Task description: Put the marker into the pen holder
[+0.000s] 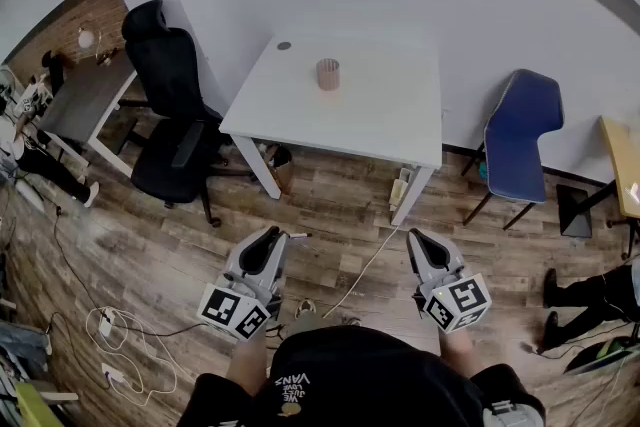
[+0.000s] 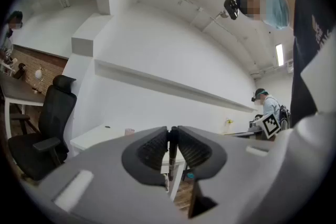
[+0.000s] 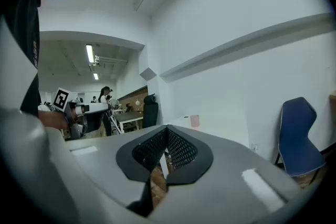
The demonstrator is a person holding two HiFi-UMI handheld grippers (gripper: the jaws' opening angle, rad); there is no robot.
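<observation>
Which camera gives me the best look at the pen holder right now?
The head view: the pen holder stands unobstructed on the white table. Both gripper views show it only as a small, distant pink shape.

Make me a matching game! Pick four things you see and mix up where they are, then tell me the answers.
Things:
1. pen holder
2. marker
3. blue chair
4. black chair

Places:
A. on the floor, left of the table
B. pinched in the left claw
C. on top of the white table
D. on the floor, right of the table

Pairs: 1-C, 2-B, 3-D, 4-A
</observation>
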